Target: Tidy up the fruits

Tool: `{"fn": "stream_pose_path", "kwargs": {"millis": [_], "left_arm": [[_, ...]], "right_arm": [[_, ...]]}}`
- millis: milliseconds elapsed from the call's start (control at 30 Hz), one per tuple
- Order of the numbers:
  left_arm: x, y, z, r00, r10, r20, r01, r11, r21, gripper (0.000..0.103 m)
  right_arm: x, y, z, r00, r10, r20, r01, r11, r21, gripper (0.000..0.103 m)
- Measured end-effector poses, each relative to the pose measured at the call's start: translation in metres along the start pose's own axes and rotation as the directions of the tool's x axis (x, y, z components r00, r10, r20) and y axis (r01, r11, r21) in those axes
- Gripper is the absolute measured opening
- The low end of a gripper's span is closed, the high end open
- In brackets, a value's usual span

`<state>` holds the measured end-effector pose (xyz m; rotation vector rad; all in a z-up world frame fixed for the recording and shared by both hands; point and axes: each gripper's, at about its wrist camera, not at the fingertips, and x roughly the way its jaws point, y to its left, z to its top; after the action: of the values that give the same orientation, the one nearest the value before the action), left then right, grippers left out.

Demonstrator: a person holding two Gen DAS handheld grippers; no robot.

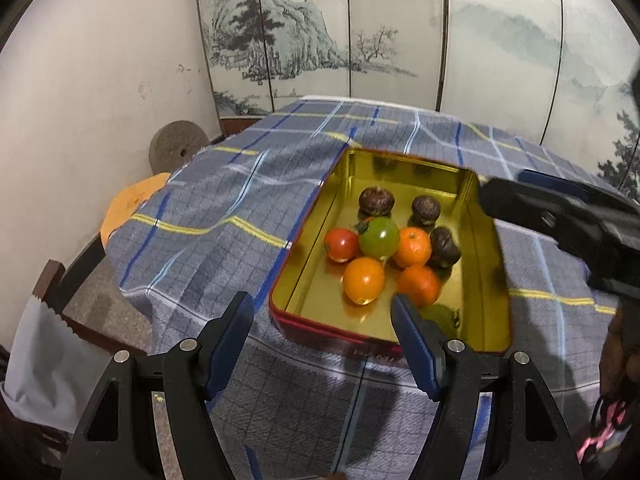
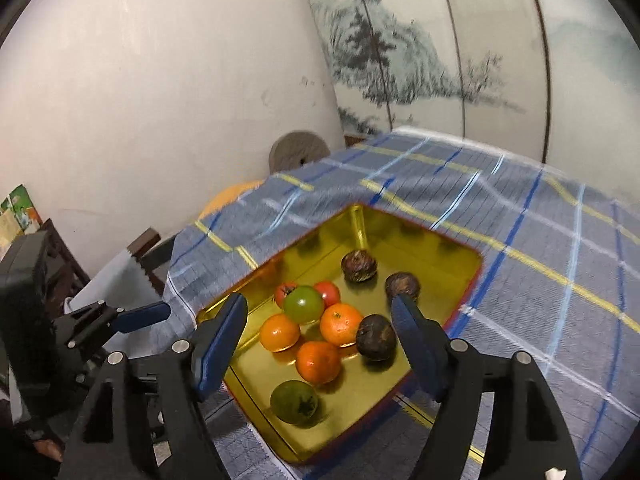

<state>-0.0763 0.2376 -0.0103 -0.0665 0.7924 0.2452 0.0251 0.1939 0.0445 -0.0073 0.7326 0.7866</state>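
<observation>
A red tin with a gold inside (image 1: 308,248) (image 2: 440,250) lies open on the plaid cloth. It holds three dark brown round fruits (image 1: 376,200) (image 2: 359,266), a red tomato (image 1: 341,244), a green tomato (image 1: 379,237) (image 2: 303,304), several oranges (image 1: 363,281) (image 2: 318,362) and a green fruit (image 2: 294,402) alone near the front wall. My left gripper (image 1: 320,308) stands open over the tin's near left corner, holding nothing. Over the fruit hangs my right gripper (image 2: 320,304) (image 1: 504,192), open, its pads touching none of them.
The grey-blue plaid tablecloth (image 1: 224,200) (image 2: 540,240) drapes over the table's left edge. A painted folding screen (image 1: 380,32) stands behind, beside a white wall (image 2: 160,80). A stone disc (image 1: 176,144) and an orange round object (image 1: 132,200) sit left of the table.
</observation>
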Motion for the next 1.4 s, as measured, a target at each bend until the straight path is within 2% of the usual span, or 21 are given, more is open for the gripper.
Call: {"fn": "stream_pose_path", "kwargs": {"millis": [100,133,167,200,233,300,367,400,467,633,833,1200,1400], "left_arm": [[-0.014,0.001,0.007,0.999,0.003,0.045,-0.003,1.000,-0.014,0.072],[-0.022,0.000,0.010,0.998,0.001,0.067,0.001,1.000,-0.016,0.074],[-0.026,0.000,0.012,0.997,-0.001,0.079,0.002,1.000,-0.016,0.080],[-0.031,-0.001,0.014,0.995,0.001,0.097,0.000,1.000,-0.017,0.082],[-0.041,-0.001,0.016,0.991,0.011,0.131,-0.008,1.000,-0.021,0.083],[-0.055,-0.002,0.020,0.984,0.016,0.178,-0.011,0.999,-0.032,0.087],[-0.070,-0.002,0.024,0.976,0.010,0.217,-0.002,0.999,-0.039,0.100],[-0.078,-0.003,0.025,0.971,0.009,0.239,0.001,0.999,-0.040,0.100],[-0.094,-0.006,0.028,0.960,0.015,0.280,-0.007,1.000,-0.030,0.101],[-0.121,-0.013,0.030,0.945,0.002,0.328,-0.002,1.000,0.001,0.103],[-0.144,-0.016,0.026,0.933,-0.016,0.360,0.017,1.000,0.001,0.103],[-0.156,-0.027,0.022,0.930,-0.024,0.368,0.020,1.000,0.015,0.103],[-0.158,-0.029,0.021,0.931,-0.029,0.364,0.024,1.000,0.017,0.103]], "right_arm": [[-0.029,0.010,-0.006,0.993,-0.085,0.076,0.088,0.995,-0.038,0.079],[-0.042,0.013,-0.010,0.985,-0.129,0.115,0.135,0.990,-0.047,0.082],[-0.050,0.015,-0.011,0.977,-0.158,0.142,0.166,0.985,-0.051,0.090],[-0.063,0.019,-0.016,0.963,-0.201,0.182,0.214,0.975,-0.058,0.096],[-0.072,0.023,-0.019,0.950,-0.232,0.208,0.249,0.966,-0.064,0.098],[-0.088,0.029,-0.023,0.926,-0.282,0.251,0.308,0.948,-0.074,0.100],[-0.101,0.035,-0.027,0.908,-0.305,0.287,0.341,0.936,-0.086,0.101],[-0.107,0.039,-0.028,0.899,-0.314,0.304,0.356,0.930,-0.093,0.102],[-0.117,0.045,-0.029,0.891,-0.317,0.327,0.367,0.924,-0.104,0.102],[-0.137,0.058,-0.033,0.875,-0.313,0.369,0.376,0.919,-0.114,0.103],[-0.160,0.061,-0.037,0.860,-0.316,0.402,0.382,0.920,-0.094,0.103],[-0.179,0.068,-0.042,0.839,-0.326,0.436,0.398,0.914,-0.084,0.103],[-0.181,0.068,-0.043,0.838,-0.328,0.436,0.399,0.913,-0.081,0.103]]}}
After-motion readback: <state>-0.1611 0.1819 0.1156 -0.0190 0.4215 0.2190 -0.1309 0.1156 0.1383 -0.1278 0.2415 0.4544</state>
